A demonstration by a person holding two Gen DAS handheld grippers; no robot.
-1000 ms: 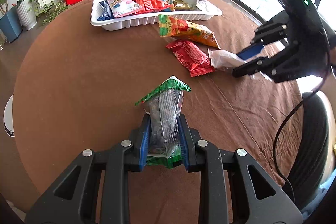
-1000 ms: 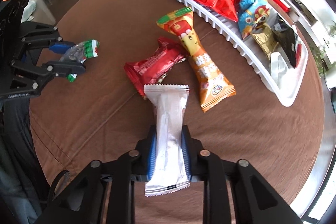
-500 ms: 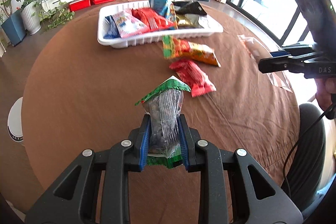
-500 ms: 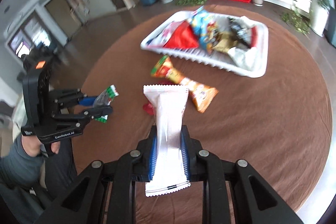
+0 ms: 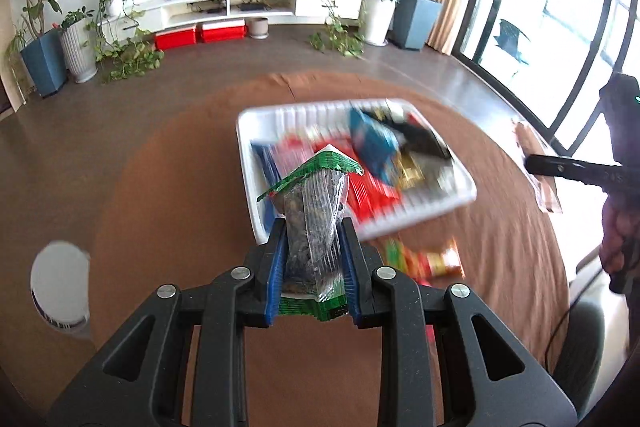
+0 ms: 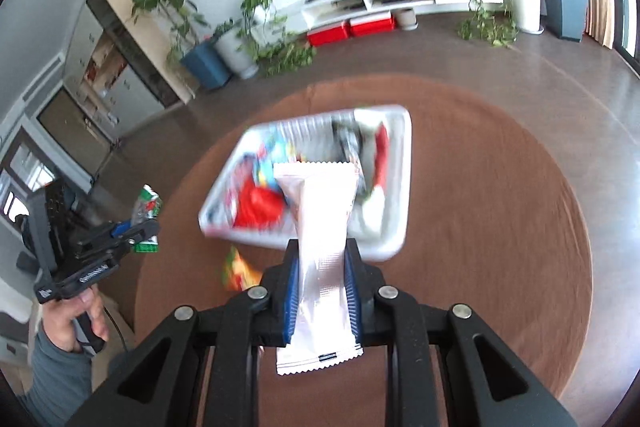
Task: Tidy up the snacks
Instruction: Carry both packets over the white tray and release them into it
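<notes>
My left gripper [image 5: 313, 239] is shut on a clear packet of dark snack with green ends [image 5: 314, 227], held in the air in front of the white tray [image 5: 466, 197]. My right gripper [image 6: 320, 259] is shut on a white wrapped bar [image 6: 320, 227], also lifted, with the tray [image 6: 402, 187] just beyond it. The tray holds several red, blue and dark packets, blurred by motion. An orange packet [image 5: 436, 261] lies on the brown tablecloth near the tray. At the left of the right wrist view a hand holds the left gripper [image 6: 142, 229].
The round table with its brown cloth [image 5: 168, 187] spreads to the left of the tray. A white round object [image 5: 60, 287] stands on the floor at the left. Plants, a white TV bench and red boxes line the far wall; windows stand on the right.
Both grippers rose and swung toward the tray with their packets held. The tray now sits right behind the fingertips, and the loose packets on the cloth slid down out of the centre of view.
</notes>
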